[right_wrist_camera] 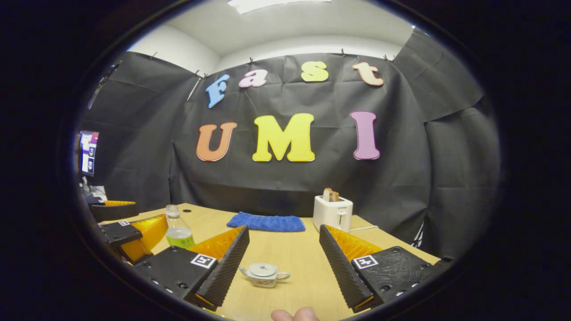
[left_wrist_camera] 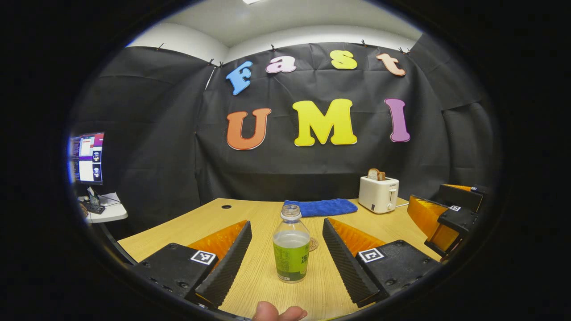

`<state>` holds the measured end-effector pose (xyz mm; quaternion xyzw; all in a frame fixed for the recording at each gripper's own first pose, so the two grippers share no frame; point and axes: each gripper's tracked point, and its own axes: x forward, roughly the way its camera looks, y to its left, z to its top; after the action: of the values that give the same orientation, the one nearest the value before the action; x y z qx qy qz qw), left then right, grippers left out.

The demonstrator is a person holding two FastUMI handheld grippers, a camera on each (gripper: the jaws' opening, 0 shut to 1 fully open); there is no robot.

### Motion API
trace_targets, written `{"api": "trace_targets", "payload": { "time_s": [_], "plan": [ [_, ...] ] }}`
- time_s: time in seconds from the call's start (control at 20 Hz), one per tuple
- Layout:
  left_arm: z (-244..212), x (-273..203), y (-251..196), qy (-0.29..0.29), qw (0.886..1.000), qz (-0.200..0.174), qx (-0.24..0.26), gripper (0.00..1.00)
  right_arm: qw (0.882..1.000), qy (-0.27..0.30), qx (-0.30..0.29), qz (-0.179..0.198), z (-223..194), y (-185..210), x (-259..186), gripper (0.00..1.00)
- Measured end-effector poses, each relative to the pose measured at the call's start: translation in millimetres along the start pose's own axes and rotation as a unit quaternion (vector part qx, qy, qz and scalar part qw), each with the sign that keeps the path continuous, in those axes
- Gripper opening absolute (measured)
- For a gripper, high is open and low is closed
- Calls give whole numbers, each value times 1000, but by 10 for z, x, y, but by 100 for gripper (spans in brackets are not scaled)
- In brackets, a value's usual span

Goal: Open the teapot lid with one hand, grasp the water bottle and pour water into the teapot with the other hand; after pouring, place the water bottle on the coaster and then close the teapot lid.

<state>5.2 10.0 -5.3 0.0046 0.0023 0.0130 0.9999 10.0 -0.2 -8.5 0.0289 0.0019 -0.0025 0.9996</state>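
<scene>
A clear water bottle [left_wrist_camera: 291, 245] with a green label, part full, stands upright on the wooden table [left_wrist_camera: 263, 276]. It is between the fingers of my left gripper [left_wrist_camera: 286, 223], which is open and not touching it. A small round coaster [left_wrist_camera: 313, 244] lies just behind the bottle to its right. In the right gripper view, a small pale teapot [right_wrist_camera: 264, 274] with its lid on sits on the table. It lies low between the spread fingers of my open right gripper [right_wrist_camera: 283, 229]. The bottle [right_wrist_camera: 178, 234] and the left gripper [right_wrist_camera: 129, 232] show far left there.
A blue cloth [left_wrist_camera: 320, 207] lies at the back of the table, and a white toaster [left_wrist_camera: 378, 194] holding bread stands to its right. The right gripper [left_wrist_camera: 446, 218] hovers at the table's right side. A monitor [left_wrist_camera: 87, 158] stands on a side desk at left.
</scene>
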Motion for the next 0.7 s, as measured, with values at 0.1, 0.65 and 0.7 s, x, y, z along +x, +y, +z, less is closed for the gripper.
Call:
{"api": "trace_targets", "payload": {
  "time_s": [0.1,0.65,0.7],
  "plan": [
    [-13,1,0,2,1000,0,1,99,1000,0,2,1,-3,9,18,95],
    [-11,44,146,3,1000,12,-7,100,999,26,5,20,-464,136,370,97],
    [-13,51,157,4,1000,13,-8,99,999,34,5,25,-539,182,418,95]
  ]
}}
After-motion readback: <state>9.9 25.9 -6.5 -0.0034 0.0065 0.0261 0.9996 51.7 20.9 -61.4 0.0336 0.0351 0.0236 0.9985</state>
